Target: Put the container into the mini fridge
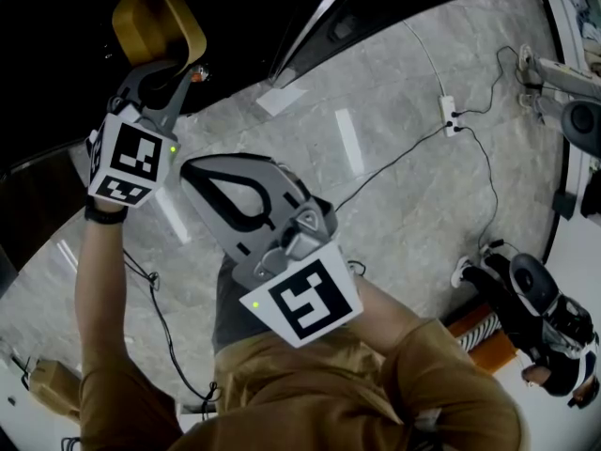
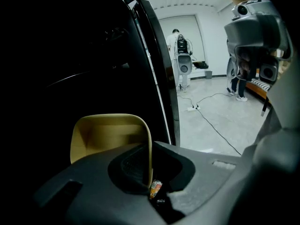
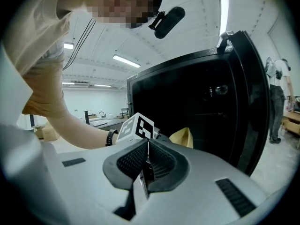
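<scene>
I hold left arm (image 1: 101, 280) stretched far, left gripper (image 1: 169, 69) angled down, pinching container (image 1: 155, 22) wall at fridge (image 3: 187, 102). Right gripper (image 3: 147, 161) near, roughly level, jaws pressed together, empty.

Mustard-yellow, round-cornered plastic container (image 2: 110, 135): empty, pinched by one side wall, held up at the dark mouth of the black mini fridge (image 3: 187, 102). Fridge door (image 3: 255, 102) is swung open.

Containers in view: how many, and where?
1. The tan, rounded plastic container is pinched by its wall in the left claw, held in front of the black mini fridge. Its dark interior may hide more.
</scene>
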